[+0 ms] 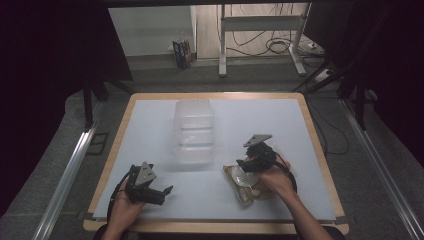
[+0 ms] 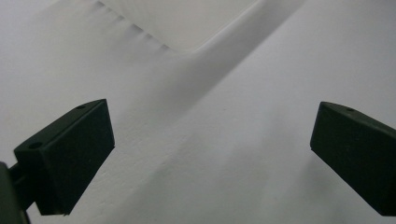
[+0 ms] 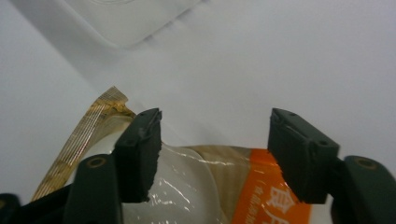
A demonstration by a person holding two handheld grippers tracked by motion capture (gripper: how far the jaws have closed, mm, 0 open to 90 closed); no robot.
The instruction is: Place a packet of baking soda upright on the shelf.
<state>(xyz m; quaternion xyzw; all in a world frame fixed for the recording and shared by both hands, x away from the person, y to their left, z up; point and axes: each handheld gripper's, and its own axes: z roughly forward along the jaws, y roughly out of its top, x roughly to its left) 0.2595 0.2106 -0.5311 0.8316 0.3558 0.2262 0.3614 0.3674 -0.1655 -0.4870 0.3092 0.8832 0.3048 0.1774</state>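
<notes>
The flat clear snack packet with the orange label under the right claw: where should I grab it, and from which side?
Judging by its pose, grip the gold-striped sealed end of the clear plastic snack packet with the orange label. It lies flat on the white table, so only that thin seam offers a pinchable edge. Bring the right claw, now open above it, in low from the side facing the clear plastic container.

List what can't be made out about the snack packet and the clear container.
- Snack packet: in the high view the right gripper and hand cover its near part; its print is too small to read.
- Packet's orange label: cut off by the right gripper view's bottom edge.
- Clear container: contents too faint to tell.
</notes>
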